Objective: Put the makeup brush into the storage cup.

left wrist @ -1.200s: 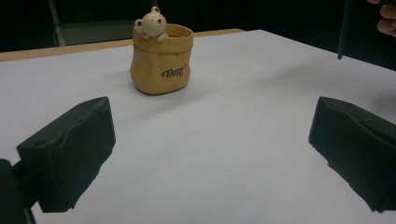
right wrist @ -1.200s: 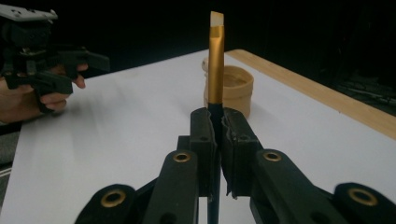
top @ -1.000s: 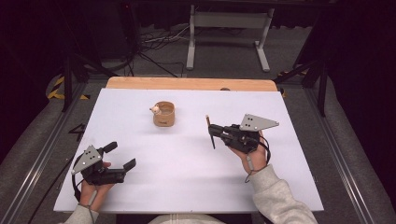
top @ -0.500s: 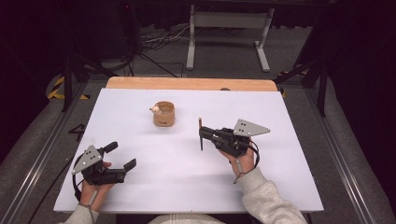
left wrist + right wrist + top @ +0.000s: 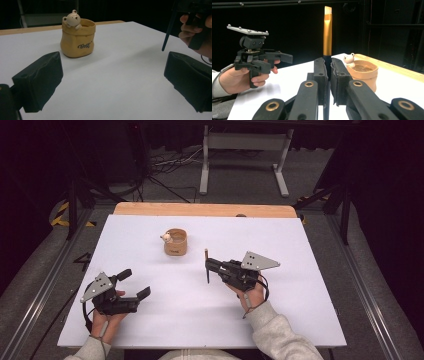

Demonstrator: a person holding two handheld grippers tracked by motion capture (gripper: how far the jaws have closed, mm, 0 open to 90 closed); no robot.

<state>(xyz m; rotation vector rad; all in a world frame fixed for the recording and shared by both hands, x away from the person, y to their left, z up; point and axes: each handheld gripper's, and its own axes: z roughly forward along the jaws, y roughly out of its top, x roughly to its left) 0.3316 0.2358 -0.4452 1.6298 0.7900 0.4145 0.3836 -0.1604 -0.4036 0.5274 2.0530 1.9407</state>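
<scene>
On the white counter [image 5: 310, 285] we see one container, a small tan pot [image 5: 175, 242] shaped like a sack, standing upright toward the far side, a little left of the middle. A little bear figure [image 5: 72, 18] leans over its rim on the left side, and the left gripper view shows dark lettering on its front. In the right gripper view the inside of the pot looks brown just below the rim; whether anything lies deeper in it we cannot tell. The right hand-held gripper [image 5: 210, 267] is right of and nearer than the pot, apart from it, with its jaws pressed together on a brush [image 5: 327, 32]. In the right gripper view the brush stands upright between the pads, its dark handle running down between them, a gold ferrule above and a pale tip on top. In the left gripper view the handle's lower end hangs just above the counter. The left hand-held gripper [image 5: 136, 285] rests at the near left of the counter, its jaws wide apart with only bare counter between them, pointing toward the pot.
</scene>
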